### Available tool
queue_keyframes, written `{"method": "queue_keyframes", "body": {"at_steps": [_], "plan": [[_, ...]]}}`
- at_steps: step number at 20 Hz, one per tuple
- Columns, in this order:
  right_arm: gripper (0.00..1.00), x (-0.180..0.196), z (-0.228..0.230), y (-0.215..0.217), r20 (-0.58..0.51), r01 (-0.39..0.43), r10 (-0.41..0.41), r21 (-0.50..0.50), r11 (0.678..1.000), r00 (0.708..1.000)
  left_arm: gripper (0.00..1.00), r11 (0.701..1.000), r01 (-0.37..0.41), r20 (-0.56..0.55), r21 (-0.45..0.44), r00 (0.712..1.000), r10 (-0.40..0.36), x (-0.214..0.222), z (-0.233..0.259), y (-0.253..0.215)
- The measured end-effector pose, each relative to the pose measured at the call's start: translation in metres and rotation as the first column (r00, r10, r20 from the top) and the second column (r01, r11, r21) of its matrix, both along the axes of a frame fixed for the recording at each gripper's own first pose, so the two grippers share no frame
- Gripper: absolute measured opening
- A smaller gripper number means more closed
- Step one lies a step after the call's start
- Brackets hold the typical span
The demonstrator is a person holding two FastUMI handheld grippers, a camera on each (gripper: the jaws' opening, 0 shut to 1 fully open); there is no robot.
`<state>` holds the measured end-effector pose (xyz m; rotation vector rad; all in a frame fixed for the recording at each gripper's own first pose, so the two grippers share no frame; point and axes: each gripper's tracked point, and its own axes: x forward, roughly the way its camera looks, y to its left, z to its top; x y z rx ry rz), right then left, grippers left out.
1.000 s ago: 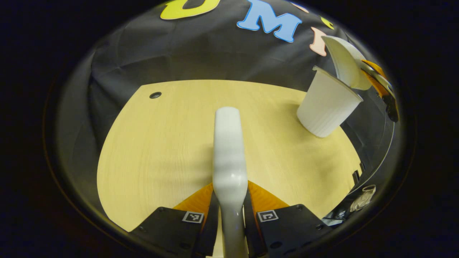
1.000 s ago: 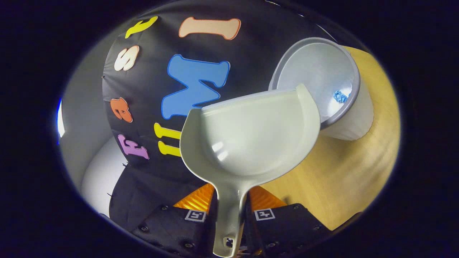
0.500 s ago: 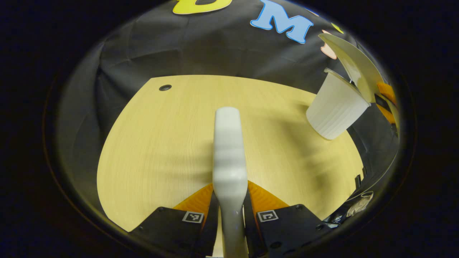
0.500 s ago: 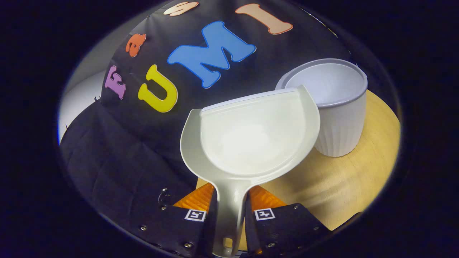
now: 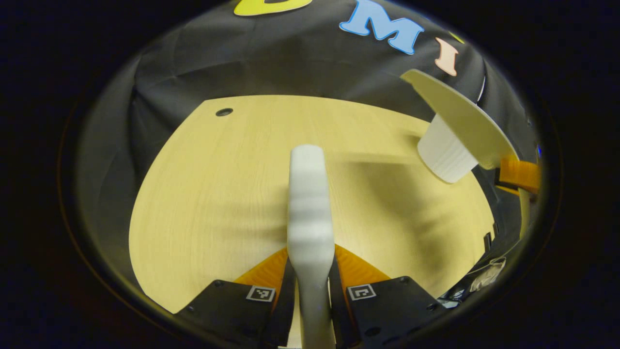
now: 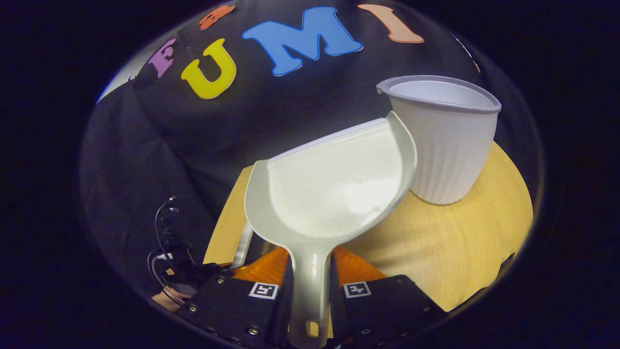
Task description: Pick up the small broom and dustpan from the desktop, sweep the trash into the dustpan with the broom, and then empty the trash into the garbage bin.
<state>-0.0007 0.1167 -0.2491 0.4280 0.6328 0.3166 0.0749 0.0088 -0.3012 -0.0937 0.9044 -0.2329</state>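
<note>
My left gripper (image 5: 310, 265) is shut on the small white broom (image 5: 309, 203), which points forward over the pale wooden desktop (image 5: 208, 194). My right gripper (image 6: 310, 265) is shut on the handle of the white dustpan (image 6: 334, 191), whose scoop looks bare and is held roughly level, just left of and below the rim of the white ribbed garbage bin (image 6: 448, 145). In the left gripper view the dustpan (image 5: 460, 121) shows from beneath, at the far right in front of the garbage bin (image 5: 443, 160), with the right gripper (image 5: 519, 173) behind it. The bin's inside is hidden.
A small round hole (image 5: 224, 112) sits near the desktop's far left corner. Black cloth hangs behind the desktop's far edge. Cables (image 6: 167, 242) hang off the desktop's edge at the lower left of the right gripper view.
The dustpan has swung back from its tipped pose over the bin to roughly level and has dropped below the rim. The blue scrap inside the bin is out of sight. The broom barely moved.
</note>
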Motion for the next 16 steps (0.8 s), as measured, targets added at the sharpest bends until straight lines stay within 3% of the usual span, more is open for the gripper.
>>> {"method": "queue_keyframes", "body": {"at_steps": [2,3,9,16], "plan": [[0.34,-0.002,-0.023,0.004,-0.039,0.005,-0.006,-0.019,1.0,0.999,0.42,1.0,0.001,-0.011,-0.002,1.0,-0.001,0.0,-0.005,0.004],[0.35,-0.003,-0.031,0.005,-0.06,0.006,-0.007,-0.019,1.0,0.998,0.38,1.0,0.002,-0.015,-0.001,1.0,-0.002,0.0,-0.007,0.003],[0.35,-0.011,-0.082,0.015,-0.159,0.028,-0.03,-0.015,0.999,0.987,0.42,1.0,0.025,-0.045,-0.01,0.999,-0.025,0.0,-0.015,0.004],[0.35,-0.019,-0.1,0.023,-0.183,0.058,-0.056,0.006,0.998,0.982,0.42,0.999,0.044,-0.06,-0.015,0.997,-0.045,0.0,-0.023,0.007]]}}
